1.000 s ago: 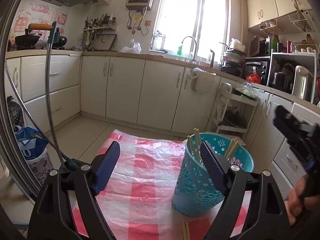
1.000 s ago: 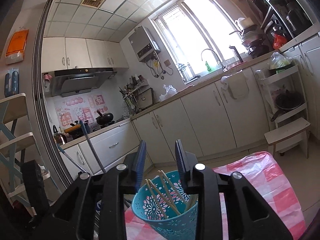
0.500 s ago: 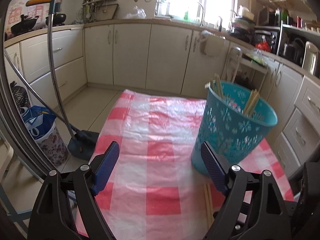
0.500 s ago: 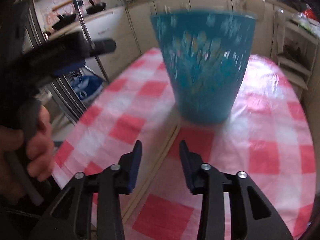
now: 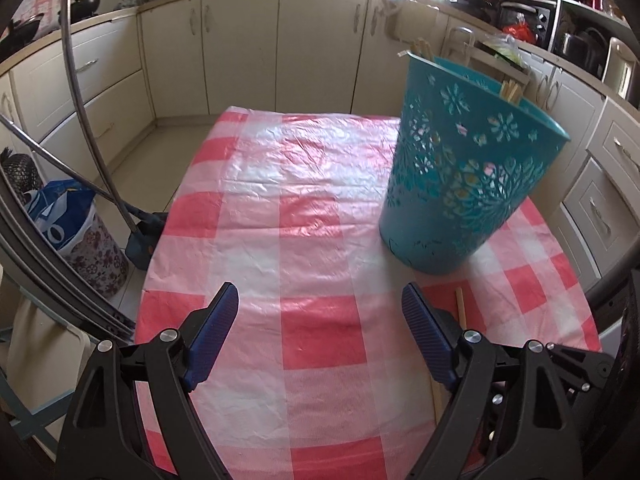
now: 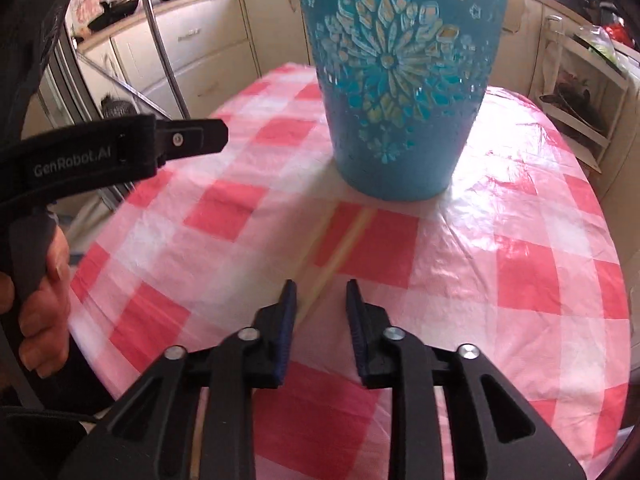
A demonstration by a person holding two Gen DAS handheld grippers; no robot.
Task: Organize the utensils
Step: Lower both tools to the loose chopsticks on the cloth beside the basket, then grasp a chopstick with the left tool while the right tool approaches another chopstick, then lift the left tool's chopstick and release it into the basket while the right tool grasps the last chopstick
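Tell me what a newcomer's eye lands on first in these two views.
First the teal cut-out basket with chopsticks poking above its rim, standing toward the far right of the red-and-white checked tablecloth. Then the loose chopsticks lying on the cloth in front of it, running toward the right gripper, whose jaws are closing around them. The left gripper is open, empty.

You have a table covered by a pink-and-white checked plastic cloth [image 5: 304, 216], wrinkled and glossy where the window light falls on it. On the cloth stands a teal basket [image 5: 460, 184] with cut-out flower patterns, upright, toward the far right part of the table in the left wrist view. Two pale chopsticks [image 6: 340, 244] lie flat on the cloth just in front of the basket, side by side and close together, their far ends near its base and their length running toward you.
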